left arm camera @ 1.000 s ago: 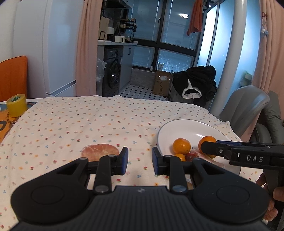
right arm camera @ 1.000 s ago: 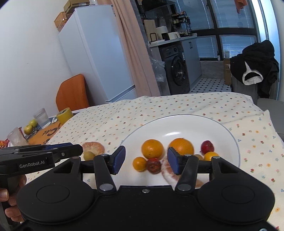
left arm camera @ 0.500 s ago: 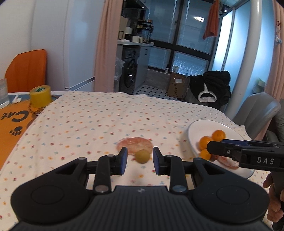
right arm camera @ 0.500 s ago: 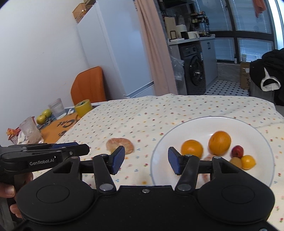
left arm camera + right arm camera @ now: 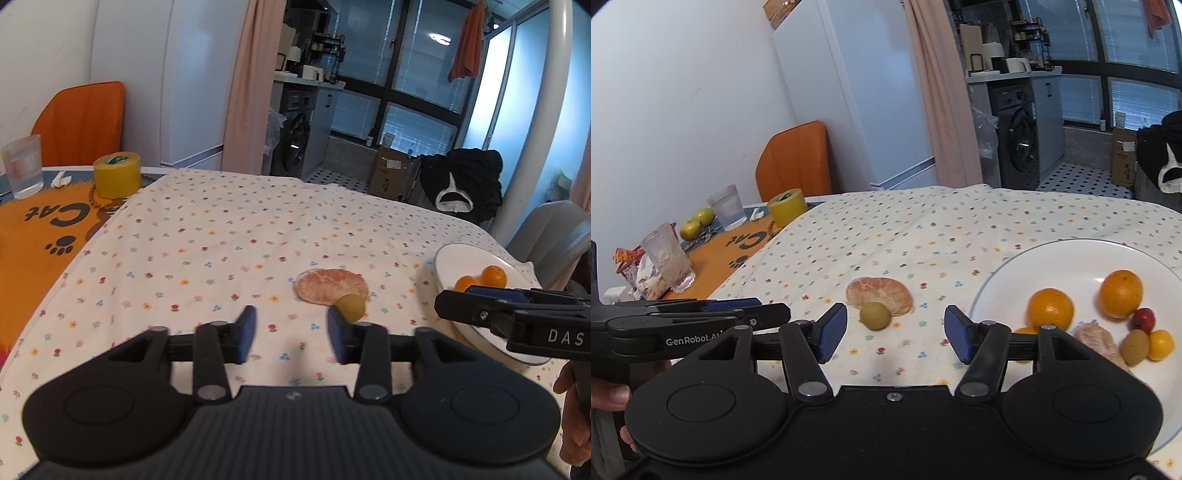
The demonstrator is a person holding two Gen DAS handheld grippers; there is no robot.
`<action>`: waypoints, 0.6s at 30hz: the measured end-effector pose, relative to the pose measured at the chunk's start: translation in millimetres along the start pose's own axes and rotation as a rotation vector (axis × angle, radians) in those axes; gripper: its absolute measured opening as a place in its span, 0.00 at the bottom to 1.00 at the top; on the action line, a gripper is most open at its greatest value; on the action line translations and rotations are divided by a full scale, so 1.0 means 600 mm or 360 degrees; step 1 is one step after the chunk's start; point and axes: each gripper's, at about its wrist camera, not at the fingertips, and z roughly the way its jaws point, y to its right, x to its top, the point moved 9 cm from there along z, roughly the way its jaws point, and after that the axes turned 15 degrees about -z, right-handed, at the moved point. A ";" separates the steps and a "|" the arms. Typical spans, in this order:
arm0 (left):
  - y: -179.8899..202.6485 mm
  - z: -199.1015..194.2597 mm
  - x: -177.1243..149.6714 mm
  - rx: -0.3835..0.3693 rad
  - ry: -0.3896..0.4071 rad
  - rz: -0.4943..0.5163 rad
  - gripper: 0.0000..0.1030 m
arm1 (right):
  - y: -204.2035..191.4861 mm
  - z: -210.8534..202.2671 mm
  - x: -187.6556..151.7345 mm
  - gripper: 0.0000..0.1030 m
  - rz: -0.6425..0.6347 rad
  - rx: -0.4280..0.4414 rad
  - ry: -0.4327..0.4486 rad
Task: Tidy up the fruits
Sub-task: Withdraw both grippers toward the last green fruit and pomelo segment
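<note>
A peeled orange half (image 5: 331,286) (image 5: 879,291) lies on the flowered tablecloth, with a small yellow-green fruit (image 5: 351,307) (image 5: 874,315) touching its near side. My left gripper (image 5: 291,334) is open and empty, just short of and left of these two. My right gripper (image 5: 895,332) is open and empty too, with the small fruit ahead near its left finger. The white plate (image 5: 997,273) (image 5: 448,254) at the right holds two oranges (image 5: 1050,308), a peeled segment, a red fruit and several small fruits.
An orange cat mat (image 5: 33,229) at the left carries a yellow tape roll (image 5: 117,175), glasses (image 5: 668,258) and green apples (image 5: 696,223). An orange chair (image 5: 792,158) stands behind the table, a grey chair (image 5: 546,232) beyond the plate. Each view shows the other gripper and a hand.
Both grippers have swung left, away from the plate toward the peeled orange and the small fruit. The left gripper's jaws have opened wider.
</note>
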 end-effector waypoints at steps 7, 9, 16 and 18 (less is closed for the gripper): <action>-0.034 0.000 0.009 0.0063 0.0025 -0.0064 0.81 | -0.023 0.025 0.008 0.73 -0.0040 -0.0003 -0.0014; -0.044 0.001 0.012 0.0082 0.0028 -0.0082 0.82 | -0.028 0.035 0.010 0.73 -0.0051 -0.0001 -0.0027; -0.073 0.010 0.017 0.0132 0.0023 -0.0135 0.87 | -0.047 0.075 0.013 0.73 -0.0097 0.0017 -0.0086; -0.079 0.012 0.018 0.0140 0.0026 -0.0140 0.87 | -0.049 0.085 0.013 0.73 -0.0105 0.0021 -0.0102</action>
